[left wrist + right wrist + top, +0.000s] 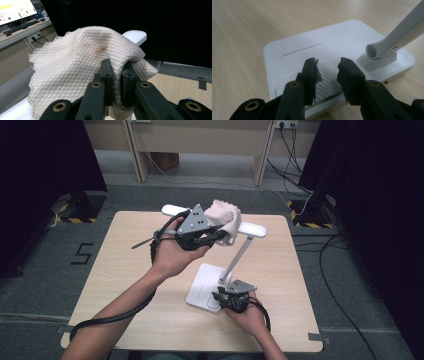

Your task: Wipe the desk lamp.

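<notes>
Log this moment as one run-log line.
left tongs: shut on cloth | cloth: draped over lamp head | right tongs: open at lamp base

Desk lamp stands right of centre on the table (125,270): lamp base (202,287) toward the near edge, lamp stem (239,256) leaning up and away to the lamp head (250,228), a bar running left-right above the far half. Cloth (223,217) drapes over the head's middle, left hand-held gripper (212,238) at its near side with a fold between the jaws. Right hand-held gripper (222,296) sits low at the base's near right corner, jaws over the base's edge, just beside the stem's foot.
</notes>
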`<action>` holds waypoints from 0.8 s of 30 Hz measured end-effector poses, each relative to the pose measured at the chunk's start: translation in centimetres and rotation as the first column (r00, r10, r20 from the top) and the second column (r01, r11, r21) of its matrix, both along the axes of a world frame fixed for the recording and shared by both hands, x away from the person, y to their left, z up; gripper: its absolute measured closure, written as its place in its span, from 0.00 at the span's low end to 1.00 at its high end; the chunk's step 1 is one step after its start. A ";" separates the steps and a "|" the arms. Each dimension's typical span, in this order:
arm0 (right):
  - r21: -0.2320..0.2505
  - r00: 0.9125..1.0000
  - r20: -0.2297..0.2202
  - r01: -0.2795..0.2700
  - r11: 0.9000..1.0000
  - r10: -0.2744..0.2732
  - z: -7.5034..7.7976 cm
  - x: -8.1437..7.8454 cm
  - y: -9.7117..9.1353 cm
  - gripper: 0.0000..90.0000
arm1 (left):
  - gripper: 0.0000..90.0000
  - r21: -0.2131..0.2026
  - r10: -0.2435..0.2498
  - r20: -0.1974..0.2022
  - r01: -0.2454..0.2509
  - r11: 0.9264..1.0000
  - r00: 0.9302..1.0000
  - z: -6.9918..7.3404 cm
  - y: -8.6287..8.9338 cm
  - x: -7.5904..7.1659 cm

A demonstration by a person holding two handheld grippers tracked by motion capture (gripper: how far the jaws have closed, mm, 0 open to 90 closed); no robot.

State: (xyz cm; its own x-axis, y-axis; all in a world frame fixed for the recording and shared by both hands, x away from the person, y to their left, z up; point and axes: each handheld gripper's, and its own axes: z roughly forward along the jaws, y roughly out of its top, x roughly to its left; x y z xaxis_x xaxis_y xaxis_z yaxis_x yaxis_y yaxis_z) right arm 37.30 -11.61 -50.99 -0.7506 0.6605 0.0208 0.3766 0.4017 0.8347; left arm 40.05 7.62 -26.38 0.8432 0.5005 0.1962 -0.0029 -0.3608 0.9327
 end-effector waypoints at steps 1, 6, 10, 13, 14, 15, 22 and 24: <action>0.000 1.000 0.000 0.000 1.000 0.000 0.0 0.0 0.0 0.74 | 0.91 0.002 -0.001 0.000 0.001 1.000 1.000 0.0 -0.1 0.0; 0.000 1.000 0.001 0.000 1.000 0.000 0.0 0.0 0.0 0.74 | 0.91 0.004 -0.006 -0.001 0.006 1.000 1.000 0.0 -0.3 0.0; 0.000 1.000 0.001 -0.001 1.000 0.001 0.0 0.0 0.0 0.74 | 0.91 0.004 -0.008 0.000 0.008 1.000 1.000 0.0 -0.5 0.0; 0.000 1.000 0.001 0.000 1.000 0.000 0.0 0.0 0.0 0.74 | 0.91 0.005 -0.015 -0.005 0.015 1.000 1.000 0.0 -0.6 0.0; 0.000 1.000 0.001 0.000 1.000 0.000 0.0 0.0 0.0 0.74 | 0.91 0.006 -0.015 -0.005 0.015 1.000 1.000 0.1 -0.7 0.0; 0.000 1.000 0.001 0.000 1.000 0.000 0.0 0.0 0.0 0.74 | 0.91 0.005 -0.015 -0.006 0.015 1.000 1.000 0.1 -0.7 0.0; 0.000 1.000 0.002 0.000 1.000 0.000 0.0 0.0 0.0 0.74 | 0.91 0.007 -0.017 -0.003 0.017 1.000 1.000 0.0 -0.9 0.0; 0.001 1.000 0.002 0.000 1.000 0.000 0.0 0.0 0.0 0.74 | 0.91 0.007 -0.019 -0.003 0.019 1.000 1.000 0.0 -1.1 0.0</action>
State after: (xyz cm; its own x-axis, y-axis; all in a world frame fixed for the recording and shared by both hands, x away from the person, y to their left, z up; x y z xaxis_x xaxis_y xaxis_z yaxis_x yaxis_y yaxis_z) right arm 37.29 -11.61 -51.01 -0.7508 0.6603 0.0200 0.3752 0.4013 0.8356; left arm 40.02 6.49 -26.34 0.8529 0.4832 0.1977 -0.0075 -0.3674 0.9300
